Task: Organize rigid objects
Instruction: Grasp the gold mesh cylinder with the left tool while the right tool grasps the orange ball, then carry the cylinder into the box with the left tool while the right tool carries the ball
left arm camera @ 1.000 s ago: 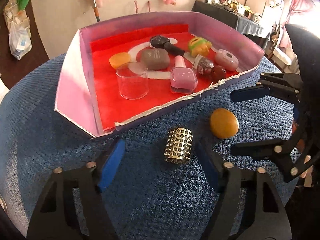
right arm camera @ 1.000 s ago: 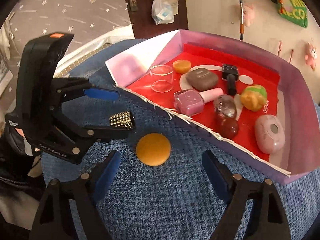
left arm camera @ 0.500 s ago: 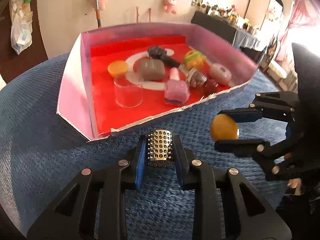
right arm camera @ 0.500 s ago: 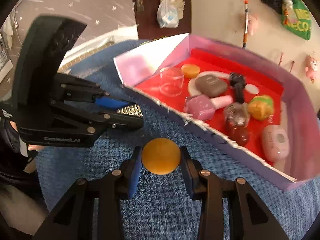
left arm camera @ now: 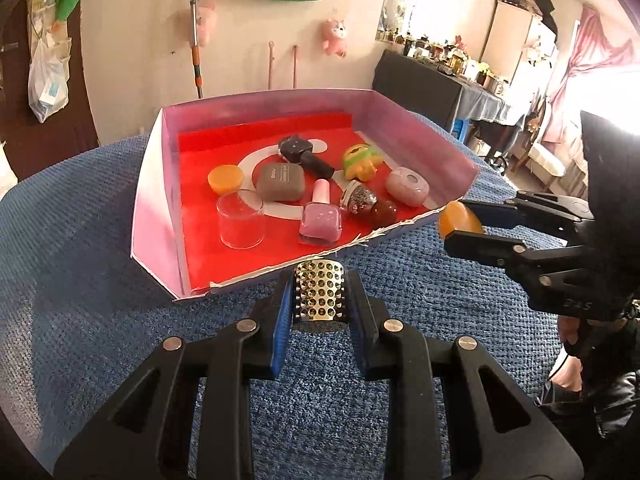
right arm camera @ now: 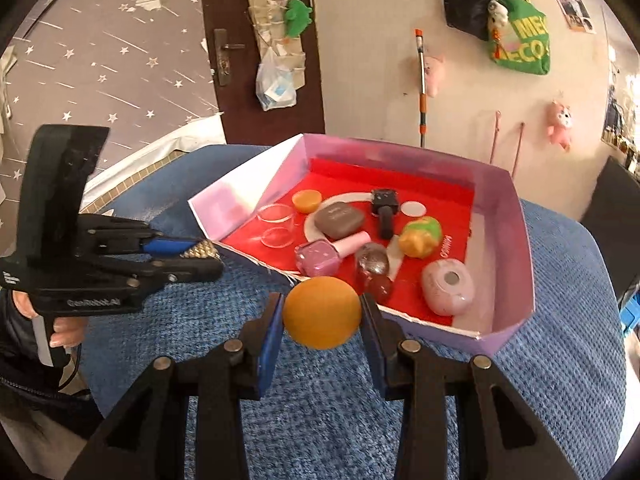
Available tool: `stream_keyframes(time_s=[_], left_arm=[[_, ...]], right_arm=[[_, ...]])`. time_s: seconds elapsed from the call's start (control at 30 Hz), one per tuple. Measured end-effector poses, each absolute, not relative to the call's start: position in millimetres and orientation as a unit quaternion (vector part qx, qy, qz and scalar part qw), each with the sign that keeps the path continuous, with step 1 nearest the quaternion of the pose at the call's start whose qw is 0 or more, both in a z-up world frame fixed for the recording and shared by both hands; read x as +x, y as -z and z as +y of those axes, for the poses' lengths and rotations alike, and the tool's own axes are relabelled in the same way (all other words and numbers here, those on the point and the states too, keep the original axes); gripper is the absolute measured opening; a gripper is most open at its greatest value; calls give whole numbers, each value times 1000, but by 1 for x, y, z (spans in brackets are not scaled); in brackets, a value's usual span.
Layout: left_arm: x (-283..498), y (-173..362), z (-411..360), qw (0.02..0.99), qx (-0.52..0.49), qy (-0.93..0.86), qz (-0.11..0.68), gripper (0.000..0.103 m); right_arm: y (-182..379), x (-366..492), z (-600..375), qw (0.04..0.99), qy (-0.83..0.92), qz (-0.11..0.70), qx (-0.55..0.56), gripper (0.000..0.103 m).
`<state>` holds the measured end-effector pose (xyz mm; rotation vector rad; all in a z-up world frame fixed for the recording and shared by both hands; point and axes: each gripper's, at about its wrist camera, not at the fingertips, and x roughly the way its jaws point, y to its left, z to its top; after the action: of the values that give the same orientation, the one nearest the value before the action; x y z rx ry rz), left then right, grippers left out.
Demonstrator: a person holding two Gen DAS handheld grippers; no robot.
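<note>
Studded gold cylinder [left arm camera: 319, 294] pinched tight in my left tongs [left arm camera: 318, 312]; right tongs [right arm camera: 322, 314] clamp the smooth orange disc [right arm camera: 321, 312], both beside the glossy red-lined box [left arm camera: 154, 200].

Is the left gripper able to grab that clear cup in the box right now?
Probably not yet: the left gripper is shut on the studded cylinder. Otherwise the clear cup stands unblocked near the box's low torn front edge.

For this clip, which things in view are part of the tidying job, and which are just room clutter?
Part of the job:
- studded gold cylinder, gripped by the left gripper
- orange disc, gripped by the right gripper
- pink-walled box with red floor
- nail polish bottle and clear cup inside it

Lying about:
- pink plush toy on the wall
- green bag
- plastic bag on the door
</note>
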<state>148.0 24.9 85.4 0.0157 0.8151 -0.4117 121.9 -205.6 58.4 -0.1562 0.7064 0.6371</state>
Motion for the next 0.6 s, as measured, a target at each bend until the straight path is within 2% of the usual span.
stream_keyframes(time_s=[0.6], left_arm=[[156,-113,18,903,12,208,376,24]], right_arm=[[-71,136,-217,898,-285,328,-71,40]])
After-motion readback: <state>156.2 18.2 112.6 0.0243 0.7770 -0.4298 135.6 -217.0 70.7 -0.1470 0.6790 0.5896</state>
